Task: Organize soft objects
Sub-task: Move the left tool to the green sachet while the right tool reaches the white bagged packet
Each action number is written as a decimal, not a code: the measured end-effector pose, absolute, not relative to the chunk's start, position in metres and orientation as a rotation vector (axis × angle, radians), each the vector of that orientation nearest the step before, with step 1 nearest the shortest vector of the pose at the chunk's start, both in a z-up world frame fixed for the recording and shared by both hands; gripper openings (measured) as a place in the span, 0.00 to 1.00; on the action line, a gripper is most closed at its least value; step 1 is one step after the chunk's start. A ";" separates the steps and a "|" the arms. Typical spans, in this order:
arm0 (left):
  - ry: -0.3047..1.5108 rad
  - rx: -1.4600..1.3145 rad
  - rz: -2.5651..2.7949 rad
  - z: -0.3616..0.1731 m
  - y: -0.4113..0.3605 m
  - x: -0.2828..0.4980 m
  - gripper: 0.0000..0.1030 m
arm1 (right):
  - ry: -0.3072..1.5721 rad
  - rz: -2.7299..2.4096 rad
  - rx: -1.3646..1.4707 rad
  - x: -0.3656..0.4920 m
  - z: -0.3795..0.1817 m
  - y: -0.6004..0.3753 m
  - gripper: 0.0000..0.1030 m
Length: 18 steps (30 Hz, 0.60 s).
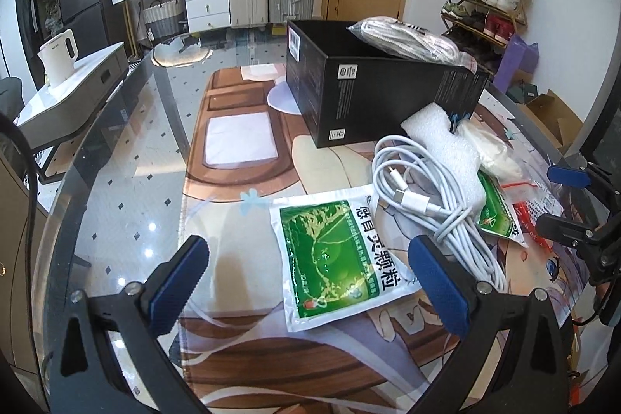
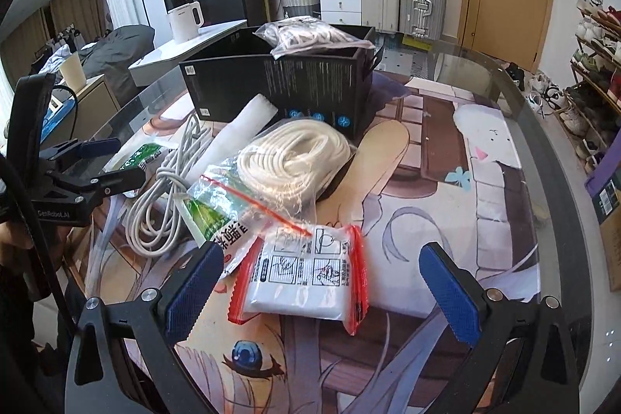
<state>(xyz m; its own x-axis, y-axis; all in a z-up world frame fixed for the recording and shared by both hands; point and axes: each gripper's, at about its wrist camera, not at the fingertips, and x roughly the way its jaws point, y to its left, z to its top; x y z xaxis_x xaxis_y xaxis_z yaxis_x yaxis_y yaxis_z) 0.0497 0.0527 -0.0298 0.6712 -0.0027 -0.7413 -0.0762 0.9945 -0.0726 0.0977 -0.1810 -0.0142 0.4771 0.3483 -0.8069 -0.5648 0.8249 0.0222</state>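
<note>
Both grippers, left gripper (image 1: 306, 282) and right gripper (image 2: 324, 282), gape wide, empty (green-and-white foil sachet (image 1: 333, 258) between left fingers, red-edged white packet (image 2: 306, 278) between right).

Glossy glass desk (image 1: 128, 158), matt black cardboard box (image 1: 372, 96), glossy foil sachet (image 1: 333, 258), crinkly clear plastic bag (image 2: 302, 158), smooth white cable (image 1: 427, 200), rough white foam sheet (image 1: 446, 138)

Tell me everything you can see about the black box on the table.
The black box looks like printed cardboard, open at the top, with white labels and small blue icons on its sides. It stands upright on the illustrated mat. A clear bag of white cord rests on its rim, partly sticking out. A white foam piece leans against its near side.
</note>
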 end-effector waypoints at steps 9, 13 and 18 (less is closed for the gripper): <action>0.882 -0.104 0.039 -0.034 0.052 0.055 1.00 | 0.940 0.567 -0.281 0.096 -0.023 -0.179 0.99; 0.889 -0.089 0.041 -0.035 0.050 0.056 1.00 | 0.941 0.577 -0.277 0.095 -0.023 -0.178 0.99; 0.894 -0.084 0.043 -0.035 0.049 0.056 1.00 | 0.948 0.589 -0.279 0.095 -0.024 -0.176 0.99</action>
<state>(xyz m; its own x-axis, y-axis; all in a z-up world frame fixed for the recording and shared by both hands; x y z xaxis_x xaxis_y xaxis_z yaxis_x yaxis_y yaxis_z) 0.0560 0.0493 -0.0348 0.6260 0.0025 -0.7798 -0.0728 0.9958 -0.0552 0.0951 -0.1762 -0.0243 0.4429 0.3493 -0.8257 -0.5860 0.8098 0.0283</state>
